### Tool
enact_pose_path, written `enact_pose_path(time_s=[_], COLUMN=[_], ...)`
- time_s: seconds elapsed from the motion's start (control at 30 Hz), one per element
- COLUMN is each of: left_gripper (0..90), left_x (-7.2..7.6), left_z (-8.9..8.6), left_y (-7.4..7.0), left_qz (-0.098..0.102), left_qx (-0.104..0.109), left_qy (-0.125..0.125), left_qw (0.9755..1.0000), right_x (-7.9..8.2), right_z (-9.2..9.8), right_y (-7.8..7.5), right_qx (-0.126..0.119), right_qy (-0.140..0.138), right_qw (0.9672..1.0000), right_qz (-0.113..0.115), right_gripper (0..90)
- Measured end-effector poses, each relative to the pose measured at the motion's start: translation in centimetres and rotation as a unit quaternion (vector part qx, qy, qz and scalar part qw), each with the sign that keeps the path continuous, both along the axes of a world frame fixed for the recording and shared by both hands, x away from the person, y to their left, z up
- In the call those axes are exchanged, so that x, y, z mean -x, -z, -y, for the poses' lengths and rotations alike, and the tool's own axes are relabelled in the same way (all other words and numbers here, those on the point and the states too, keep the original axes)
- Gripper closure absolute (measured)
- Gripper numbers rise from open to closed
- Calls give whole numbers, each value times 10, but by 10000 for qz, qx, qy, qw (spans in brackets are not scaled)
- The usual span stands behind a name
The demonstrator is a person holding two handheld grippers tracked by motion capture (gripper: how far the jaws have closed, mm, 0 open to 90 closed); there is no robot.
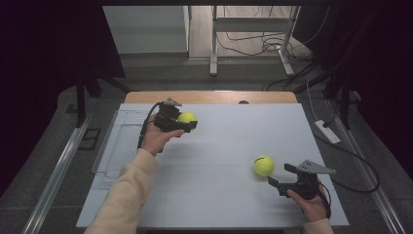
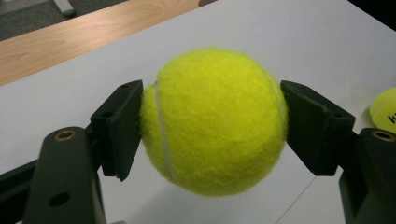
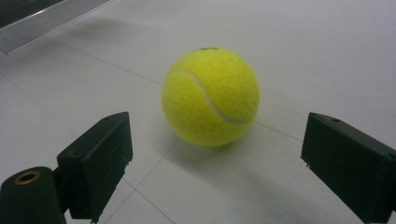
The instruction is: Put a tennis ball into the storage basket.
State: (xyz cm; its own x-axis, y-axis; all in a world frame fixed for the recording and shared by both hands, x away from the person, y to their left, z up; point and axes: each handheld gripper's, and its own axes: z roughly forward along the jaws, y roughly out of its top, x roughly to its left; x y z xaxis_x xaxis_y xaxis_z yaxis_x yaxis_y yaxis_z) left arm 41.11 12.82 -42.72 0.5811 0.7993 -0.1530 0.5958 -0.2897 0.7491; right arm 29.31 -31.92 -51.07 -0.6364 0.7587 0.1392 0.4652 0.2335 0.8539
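Yellow felt covers both balls, and that nap is what we count on: it is grippy, not slick, over a light, springy rubber shell that gives a little under pressure and won't break.

Our left gripper (image 1: pixel 186 125) is clamped on one ball (image 1: pixel 187 117), its two pads pressing opposite sides at the widest girth, as the left gripper view shows (image 2: pixel 212 121); the ball is clear of the table (image 1: pixel 219 195) toward the far left, near the clear tray (image 1: pixel 116 146) at the table's left edge.

The second ball (image 1: pixel 263 165) sits on the table near the right front, just ahead of our right gripper (image 1: pixel 281 178). In the right gripper view its jaws stand wide, with the ball (image 3: pixel 210 97) beyond the pads and untouched.

We judge the best hold there is the same: across the middle, pads level with the ball's centre. Too high or low and a round, bouncy thing may squirt out and roll off.
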Motion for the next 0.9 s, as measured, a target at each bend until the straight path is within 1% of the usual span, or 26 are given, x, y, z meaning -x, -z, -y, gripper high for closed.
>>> enact_pose_path(time_s=[0.47, 0.57, 0.67, 0.73, 0.8, 0.9], left_gripper=[267, 267, 268, 267, 267, 268], left_x=[9, 9, 10, 10, 11, 12], left_z=[-4, -6, -10, -11, -13, -15], left_y=[-9, -12, -14, -15, -16, -17], left_qz=[118, 147, 195, 225, 272, 302], left_qx=[7, 19, 91, 86, 104, 135], left_qy=[22, -25, -89, -131, -216, -222], left_qw=[9999, 9999, 9997, 9996, 9993, 9992], right_x=[0, 0, 0, 0, 0, 0], right_z=[0, 0, 0, 0, 0, 0], right_y=[0, 0, 0, 0, 0, 0], right_qx=[11, 5, 33, 23, 5, 7], right_qy=[1, 5, -7, 0, 5, 5], right_qw=[10000, 10000, 10000, 10000, 10000, 10000], right_qz=[1, -5, -3, 1, 1, 3], right_gripper=[87, 87, 87, 87, 87, 87])
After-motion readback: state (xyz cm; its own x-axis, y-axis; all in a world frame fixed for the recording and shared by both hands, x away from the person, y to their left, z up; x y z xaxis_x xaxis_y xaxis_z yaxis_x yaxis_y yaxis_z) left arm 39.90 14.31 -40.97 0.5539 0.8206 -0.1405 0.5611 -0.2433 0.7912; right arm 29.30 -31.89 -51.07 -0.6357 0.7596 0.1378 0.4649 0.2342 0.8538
